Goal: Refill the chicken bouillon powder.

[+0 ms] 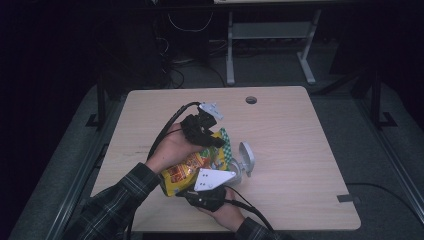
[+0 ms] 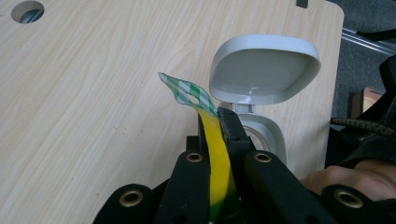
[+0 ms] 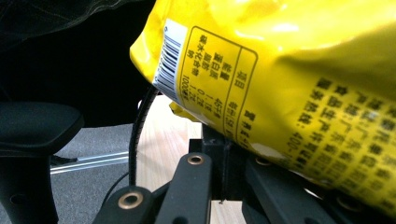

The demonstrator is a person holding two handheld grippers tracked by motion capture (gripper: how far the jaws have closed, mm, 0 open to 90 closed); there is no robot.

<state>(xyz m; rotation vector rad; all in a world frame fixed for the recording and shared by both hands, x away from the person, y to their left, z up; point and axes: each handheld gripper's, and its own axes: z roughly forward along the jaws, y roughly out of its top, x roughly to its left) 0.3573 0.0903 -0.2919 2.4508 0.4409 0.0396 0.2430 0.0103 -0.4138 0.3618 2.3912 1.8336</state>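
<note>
Scene: a person sits at a light wooden desk (image 1: 300, 150) and holds one pair of tongs in each hand; the room around is dark.
Snack bag: a yellow snack bag (image 1: 192, 170) with a green-white checked top edge is held above the desk, near its front middle, between the two hands.
Left tongs: the left tongs (image 1: 214, 141) are closed on the top seal of the snack bag; in the left gripper view the thin yellow film (image 2: 218, 163) stands pinched between the two black jaws, and the checked corner rises above them.
Right tongs: the right tongs (image 1: 212, 192) are at the lower end of the bag; in the right gripper view the jaws are closed on the bottom edge of the bag (image 3: 289, 84), whose printed back with a barcode is close before the camera.
Container: a grey container (image 1: 244, 161) with its hinged lid (image 2: 264, 70) standing open rests on the desk just beside the bag, on its right.
Hole: a round cable hole (image 1: 251, 99) is at the far edge of the desk.
</note>
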